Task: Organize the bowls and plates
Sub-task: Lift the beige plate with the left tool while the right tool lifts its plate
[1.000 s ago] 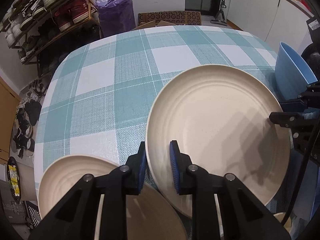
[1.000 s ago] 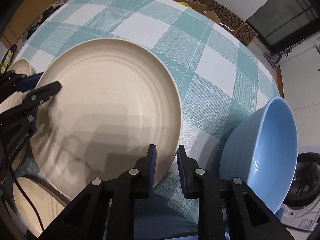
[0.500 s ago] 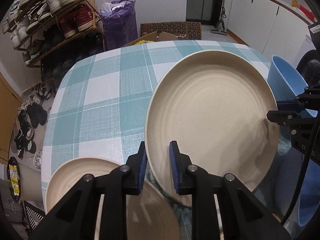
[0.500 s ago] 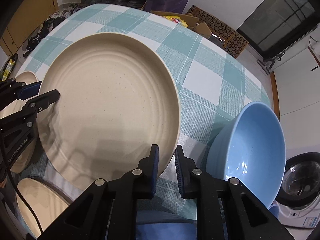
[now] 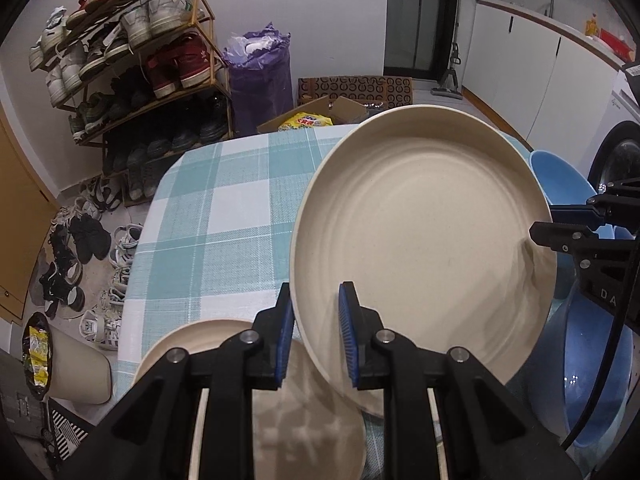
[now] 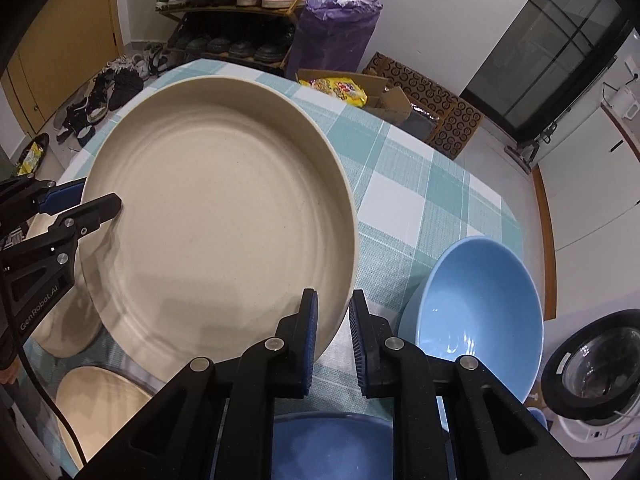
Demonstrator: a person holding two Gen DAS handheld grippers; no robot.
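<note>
Above the checked tabletop (image 5: 224,216), the large cream plate (image 5: 424,240) is carried clear of the cloth, tilted, with its far rim higher than its near rim. Left tool (image 5: 314,334) is clamped on the plate's near-left rim, one blue pad under and one over. Right tool (image 6: 333,334) is clamped on the opposite rim, likewise pinching the lip between its pads. Each tool shows at the edge of the other's view, confirming a two-point hold on opposite sides.

Other task items: a smaller cream plate (image 5: 256,400) lies on the tabletop below the left tool; a further cream plate (image 6: 100,412) lies near the table edge in the right view. A light blue bowl (image 6: 480,320) sits on the tabletop just beside the right tool, and a darker blue bowl (image 6: 332,444) is partly visible under that tool.

Judgement: the step in hand is carrying the large plate to a stack, most likely with the other cream plates; the destination cannot be confirmed.

Recommendations for sound execution:
- Hold both grips firm; each bites only on the thin lip, so a slackened side would let the plate pivot
- Move both hands together, keeping their spacing constant, to avoid prying the rim out of either hold
- Level the plate before lowering
- Keep the right-hand rim clear of the light blue bowl
- Lower centred onto the receiving plate, release only once seated
</note>
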